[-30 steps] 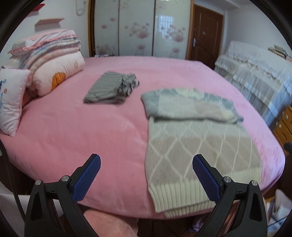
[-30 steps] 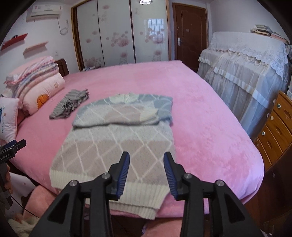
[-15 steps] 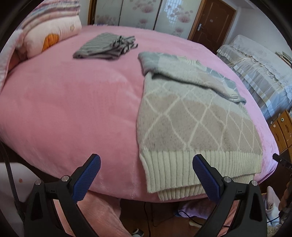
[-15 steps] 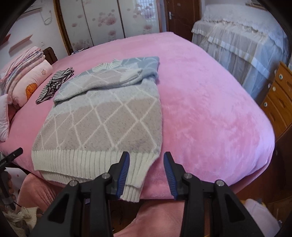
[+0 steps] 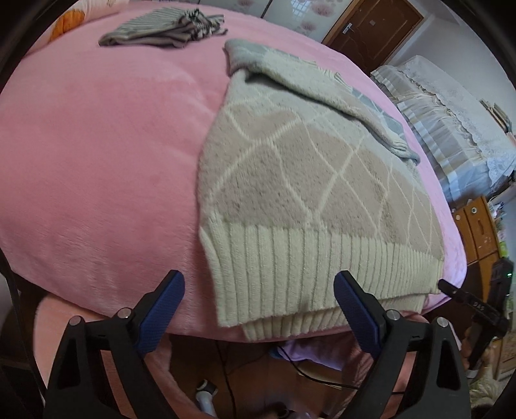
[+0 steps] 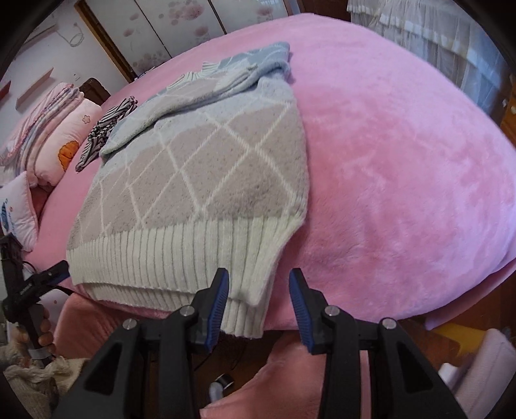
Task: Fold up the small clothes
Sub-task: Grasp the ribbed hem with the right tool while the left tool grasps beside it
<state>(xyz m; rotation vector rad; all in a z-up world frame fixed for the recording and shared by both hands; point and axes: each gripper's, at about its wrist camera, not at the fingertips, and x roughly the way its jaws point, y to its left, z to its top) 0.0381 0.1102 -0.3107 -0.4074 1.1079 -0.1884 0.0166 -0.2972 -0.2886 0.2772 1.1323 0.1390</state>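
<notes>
A beige and grey diamond-knit sweater (image 5: 306, 180) (image 6: 200, 167) lies on the pink bed, sleeves folded across its chest, its cream ribbed hem hanging over the bed's near edge. My left gripper (image 5: 259, 309) hovers at the hem's left corner; its jaws are closing, wide apart, and the hem lies between them untouched. My right gripper (image 6: 259, 303) stands half open at the hem's right corner, the corner between its blue pads (image 6: 219, 299) but not pinched. Each gripper shows at the edge of the other's view.
A folded striped garment (image 5: 161, 29) (image 6: 106, 132) lies farther back on the pink bed (image 5: 96, 161). Pillows and folded quilts (image 6: 58, 141) are stacked at the head. A wooden drawer chest (image 5: 477, 232) stands to the right. Cables run on the floor below.
Both grippers dropped and tilted down toward the sweater's hem at the bed edge, which now fills the lower views. The left jaws narrowed slightly.
</notes>
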